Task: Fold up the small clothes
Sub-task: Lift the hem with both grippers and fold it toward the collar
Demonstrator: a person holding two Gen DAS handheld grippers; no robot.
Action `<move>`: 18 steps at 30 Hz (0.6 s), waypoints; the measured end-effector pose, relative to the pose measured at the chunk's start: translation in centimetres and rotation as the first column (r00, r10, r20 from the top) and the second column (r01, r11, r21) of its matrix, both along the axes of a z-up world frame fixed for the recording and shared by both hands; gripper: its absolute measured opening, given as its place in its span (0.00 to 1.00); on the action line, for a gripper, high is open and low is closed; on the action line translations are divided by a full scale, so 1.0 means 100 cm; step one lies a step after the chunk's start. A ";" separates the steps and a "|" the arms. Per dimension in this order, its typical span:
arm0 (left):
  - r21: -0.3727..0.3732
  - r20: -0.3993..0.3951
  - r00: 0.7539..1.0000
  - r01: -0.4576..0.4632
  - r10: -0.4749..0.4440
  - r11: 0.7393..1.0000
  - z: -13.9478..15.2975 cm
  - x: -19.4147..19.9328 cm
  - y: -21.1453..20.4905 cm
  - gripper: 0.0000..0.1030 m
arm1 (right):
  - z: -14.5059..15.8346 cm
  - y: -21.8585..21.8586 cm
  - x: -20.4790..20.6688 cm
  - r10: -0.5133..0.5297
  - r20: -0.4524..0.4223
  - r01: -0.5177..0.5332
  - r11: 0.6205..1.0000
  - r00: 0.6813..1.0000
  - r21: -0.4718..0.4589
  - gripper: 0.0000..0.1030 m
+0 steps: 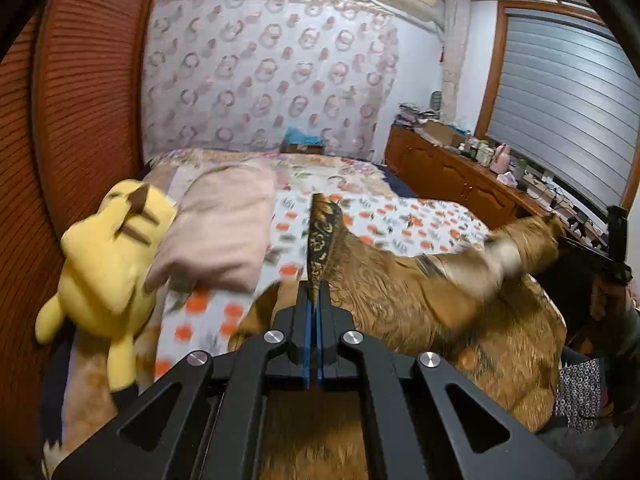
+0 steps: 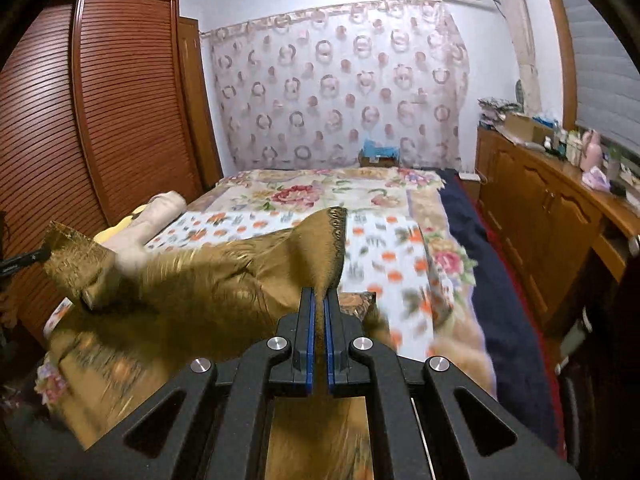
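The left tongs (image 1: 315, 300) are closed on an edge of the brown garment (image 1: 400, 300), a patterned dark hem standing up straight out of the blue pads. The right tongs (image 2: 319, 300) are likewise clamped on another edge of the same garment (image 2: 192, 288), which rises in a peak above the pads. Between the two grips the cloth hangs stretched and lifted over the near end of the bed (image 2: 400, 248), its lower part trailing onto the floral blanket. In the left view the right tongs (image 1: 618, 240) show at the far right, holding the cloth's other end; in the right view the left tongs (image 2: 24, 260) appear at the far left. A yellow plush (image 1: 104, 264) and a pink pillow (image 1: 224, 224) lie along the bed's left edge, beside the wardrobe (image 2: 100, 112).
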State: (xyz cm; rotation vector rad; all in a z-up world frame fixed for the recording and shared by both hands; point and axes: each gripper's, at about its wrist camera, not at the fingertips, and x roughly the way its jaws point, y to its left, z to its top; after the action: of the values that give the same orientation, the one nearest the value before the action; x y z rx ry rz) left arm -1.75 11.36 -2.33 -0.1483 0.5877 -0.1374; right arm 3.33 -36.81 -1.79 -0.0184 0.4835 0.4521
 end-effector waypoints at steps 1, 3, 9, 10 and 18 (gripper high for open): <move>-0.007 0.004 1.000 -0.003 0.003 1.000 -0.003 -0.008 0.001 0.03 | 0.003 -0.005 -0.016 0.008 -0.016 -0.008 1.000 1.000 0.002 0.04; -0.026 -0.001 1.000 -0.015 0.015 1.000 -0.010 -0.021 0.005 0.03 | 0.001 -0.014 -0.034 0.010 -0.035 -0.010 1.000 0.999 -0.011 0.04; -0.020 -0.089 0.996 0.002 -0.003 1.000 -0.038 -0.029 0.006 0.03 | -0.019 -0.023 -0.065 0.005 -0.143 -0.022 0.993 0.990 -0.119 0.04; -0.010 -0.100 0.995 0.000 -0.001 1.000 -0.042 -0.028 0.005 0.03 | -0.022 -0.022 -0.065 -0.005 -0.157 -0.019 0.988 0.988 -0.153 0.04; 0.036 -0.109 0.994 -0.021 0.025 0.999 -0.043 -0.024 0.004 0.35 | -0.007 -0.010 -0.055 -0.043 -0.177 0.006 0.979 0.983 -0.203 0.18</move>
State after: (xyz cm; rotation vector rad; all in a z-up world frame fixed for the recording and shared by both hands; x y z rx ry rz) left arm -4.19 11.78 -6.59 -0.1295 0.6975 -0.0969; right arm -2.18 -37.79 -2.45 -0.1676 0.7066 0.3804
